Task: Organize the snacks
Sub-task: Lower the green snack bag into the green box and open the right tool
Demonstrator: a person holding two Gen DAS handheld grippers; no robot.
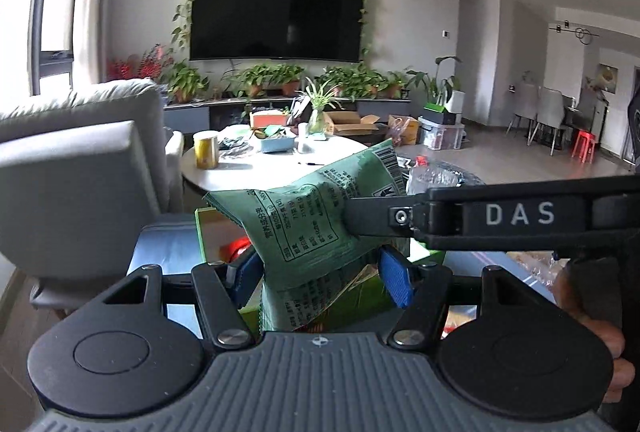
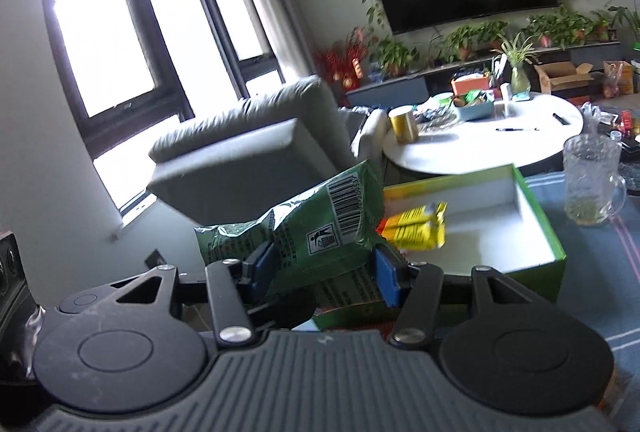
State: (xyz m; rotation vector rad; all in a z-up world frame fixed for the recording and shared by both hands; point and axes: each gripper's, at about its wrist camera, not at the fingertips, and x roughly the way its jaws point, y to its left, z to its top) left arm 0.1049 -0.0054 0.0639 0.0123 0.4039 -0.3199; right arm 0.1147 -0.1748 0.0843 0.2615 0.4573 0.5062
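Observation:
A green snack bag (image 1: 308,220) is held in the air between both grippers. My left gripper (image 1: 322,274) has its blue pads on the bag's lower part. The right gripper's black arm (image 1: 500,213) reaches in from the right and pinches the bag's upper right side. In the right wrist view my right gripper (image 2: 322,270) is shut on the same green bag (image 2: 304,228), above the near corner of a green box (image 2: 536,228) with a white inside. Yellow snack packs (image 2: 416,228) lie in that box.
A glass mug (image 2: 592,183) stands on the blue cloth right of the box. A white round table (image 1: 256,171) with a gold can (image 1: 206,149) and a blue tray lies beyond. A grey armchair (image 1: 76,167) is at the left.

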